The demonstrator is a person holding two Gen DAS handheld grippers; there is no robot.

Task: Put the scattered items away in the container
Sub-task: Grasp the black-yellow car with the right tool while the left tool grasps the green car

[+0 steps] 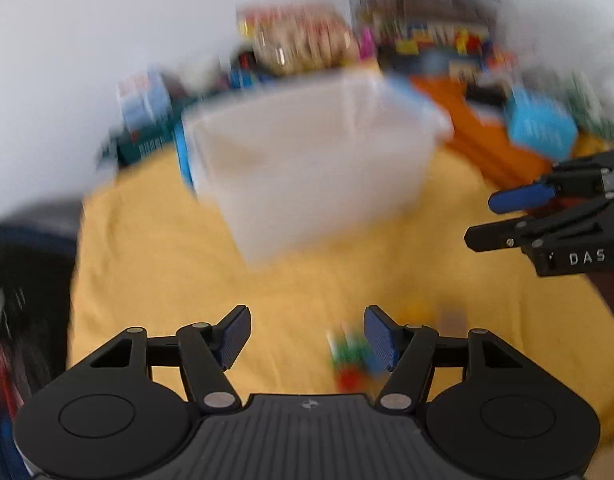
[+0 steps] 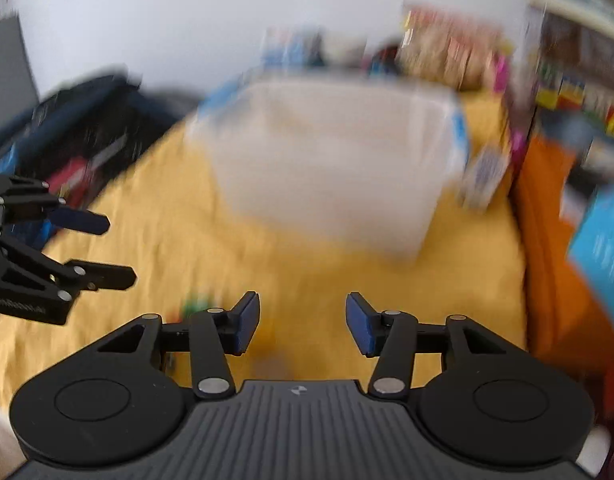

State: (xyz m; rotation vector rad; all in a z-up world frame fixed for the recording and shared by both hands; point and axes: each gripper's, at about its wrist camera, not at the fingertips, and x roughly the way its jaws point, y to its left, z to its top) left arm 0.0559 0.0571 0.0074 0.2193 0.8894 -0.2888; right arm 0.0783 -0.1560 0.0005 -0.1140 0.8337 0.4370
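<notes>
Both views blurred. Left gripper (image 1: pixel 307 338) and right gripper (image 2: pixel 303 322) were spread wide and empty, low in frame, presumably readied for pickup. Clear plastic box (image 1: pixel 311 160) sat at centre on the yellow cloth (image 1: pixel 147 280); small coloured blocks (image 1: pixel 349 356) lay near the left gripper's right finger.

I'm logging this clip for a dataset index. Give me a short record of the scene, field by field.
surface: yellow cloth
container: translucent plastic box with blue handles, standing on the cloth, contents too blurred to tell
scattered items: small colourful pieces on the cloth, just ahead of the left gripper
left gripper: jaws open, holding nothing
right gripper: jaws open, holding nothing
background: cluttered shelves and boxes behind the container, blurred
image quality: strong motion blur in both views
</notes>
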